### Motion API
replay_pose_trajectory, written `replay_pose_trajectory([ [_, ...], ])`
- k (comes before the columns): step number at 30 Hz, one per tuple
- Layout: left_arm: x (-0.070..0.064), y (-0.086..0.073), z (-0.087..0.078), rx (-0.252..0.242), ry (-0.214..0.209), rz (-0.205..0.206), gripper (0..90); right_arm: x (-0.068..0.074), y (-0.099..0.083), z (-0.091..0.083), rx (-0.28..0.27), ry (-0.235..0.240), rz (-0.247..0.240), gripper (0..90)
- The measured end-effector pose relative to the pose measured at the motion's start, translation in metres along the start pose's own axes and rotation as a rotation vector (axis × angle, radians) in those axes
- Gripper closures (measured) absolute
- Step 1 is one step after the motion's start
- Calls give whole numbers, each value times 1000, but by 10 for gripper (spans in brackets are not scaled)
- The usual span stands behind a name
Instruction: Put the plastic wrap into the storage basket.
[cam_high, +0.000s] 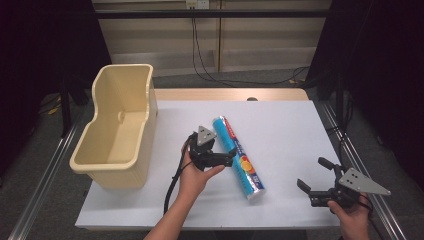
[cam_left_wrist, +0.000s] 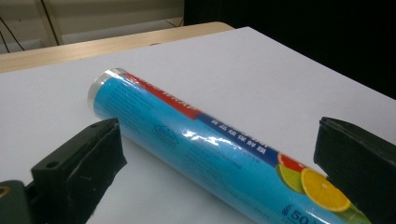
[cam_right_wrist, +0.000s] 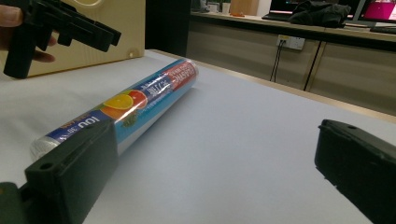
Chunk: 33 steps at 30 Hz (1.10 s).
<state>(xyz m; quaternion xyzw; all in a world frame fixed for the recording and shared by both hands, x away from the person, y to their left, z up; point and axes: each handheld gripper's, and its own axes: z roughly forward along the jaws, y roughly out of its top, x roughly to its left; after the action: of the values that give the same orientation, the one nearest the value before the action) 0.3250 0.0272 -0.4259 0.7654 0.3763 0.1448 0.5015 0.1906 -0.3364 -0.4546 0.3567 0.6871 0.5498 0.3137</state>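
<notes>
Glossy plastic film wraps the blue roll (cam_left_wrist: 196, 154), catching bright glare along its smooth printed side. The left gripper (cam_left_wrist: 215, 172) shows matt black plastic jaws with dull rubbery pads. Underneath, the white table sheet (cam_high: 280, 130) looks smooth and matt, paper-like. The cream bin (cam_high: 117, 130) is smooth plastic, faintly shiny.

Pretty plain setup: a white table (cam_high: 280, 130) with a wooden strip along its far edge. On it sits a cream plastic bin (cam_high: 117, 130) at the left and a blue cling-film roll (cam_high: 239, 157) lying mid-table.
</notes>
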Motion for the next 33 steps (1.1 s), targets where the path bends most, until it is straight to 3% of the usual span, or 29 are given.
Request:
replay_pose_trajectory([
  [5, -2, 6, 10, 40, 0, -9, 8, 0, 0, 0, 1, 2, -2, 0],
  [7, -3, 9, 15, 58, -6, -31, 8, 0, 0, 0, 2, 0, -6, 0],
  [10, -5, 15, 25, 122, 11, -53, 6, 0, 0, 0, 3, 1, -7, 0],
  [15, -7, 21, 32, 166, 30, -83, 4, 1, 0, 0, 3, 3, -10, 0],
  [17, -8, 25, 38, 204, 44, -104, 4, 0, 0, 0, 3, 4, -11, 0],
  [21, -8, 26, 43, 229, 58, -123, 4, 0, 0, 0, 2, 5, -11, 0],
  [22, -7, 27, 47, 264, 61, -141, 4, 1, 0, 0, 2, 4, -7, 0],
  [26, -5, 26, 54, 305, 83, -166, 4, 0, 0, 0, 1, 5, -7, 0],
  [33, -6, 24, 62, 343, 108, -184, 4, 0, 0, 0, -1, 5, -4, 0],
])
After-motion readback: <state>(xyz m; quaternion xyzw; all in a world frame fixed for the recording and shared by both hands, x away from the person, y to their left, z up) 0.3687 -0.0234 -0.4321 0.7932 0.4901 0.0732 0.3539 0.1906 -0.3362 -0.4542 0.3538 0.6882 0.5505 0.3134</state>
